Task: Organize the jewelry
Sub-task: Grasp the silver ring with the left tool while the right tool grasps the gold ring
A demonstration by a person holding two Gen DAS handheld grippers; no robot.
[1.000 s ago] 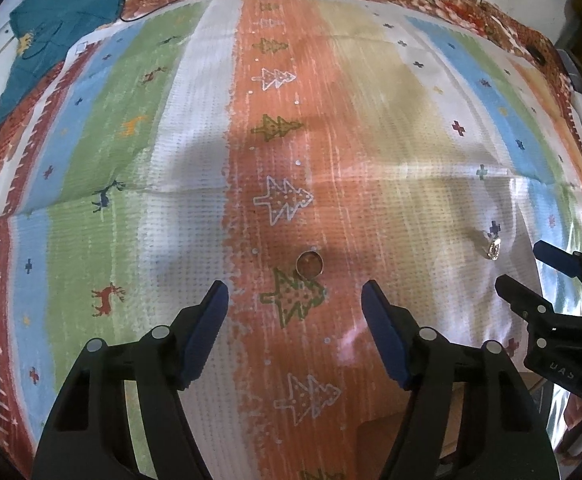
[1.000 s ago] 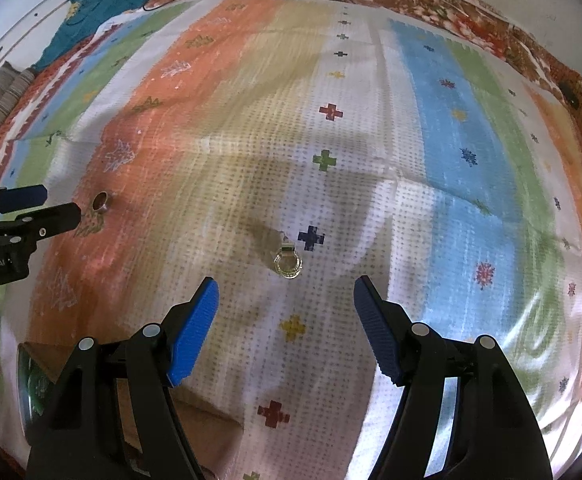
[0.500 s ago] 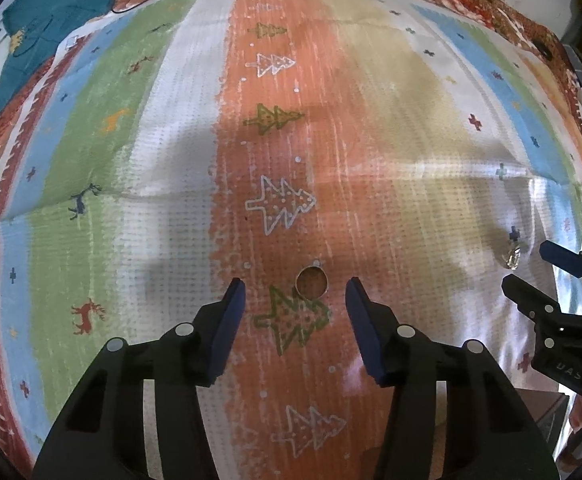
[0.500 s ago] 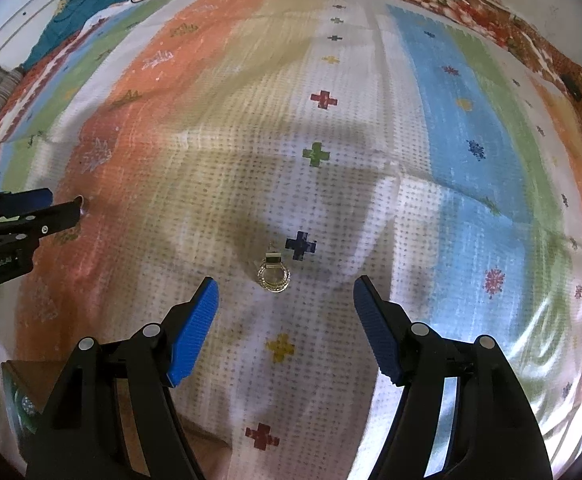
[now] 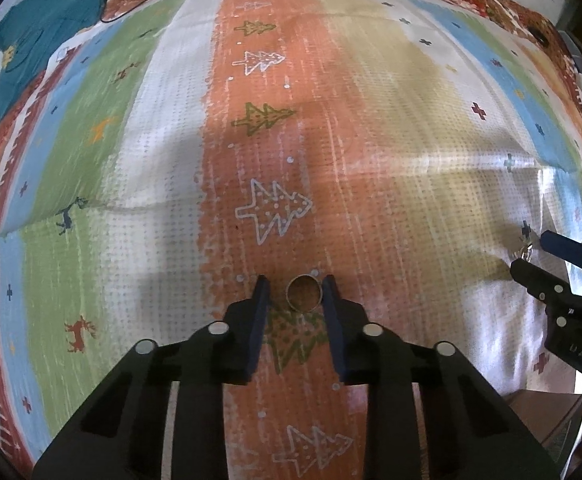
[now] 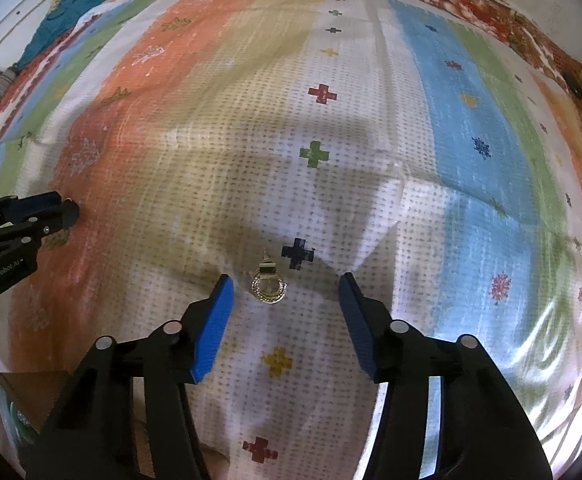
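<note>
Jewelry on the striped bedspread (image 5: 163,184) looks light and slippery: left tool (image 5: 295,294) closing narrowly astride the ring (image 5: 303,298), right tool (image 6: 286,294) closing wider around the pendant (image 6: 269,285) (delicate; pinch its rim).

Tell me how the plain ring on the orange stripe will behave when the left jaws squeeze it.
The ring is a smooth, thin metal band, so it may slip or pop out as the left gripper closes its jaws around it. It looks light and stiff. The soft blanket should keep it from rolling far.
</note>
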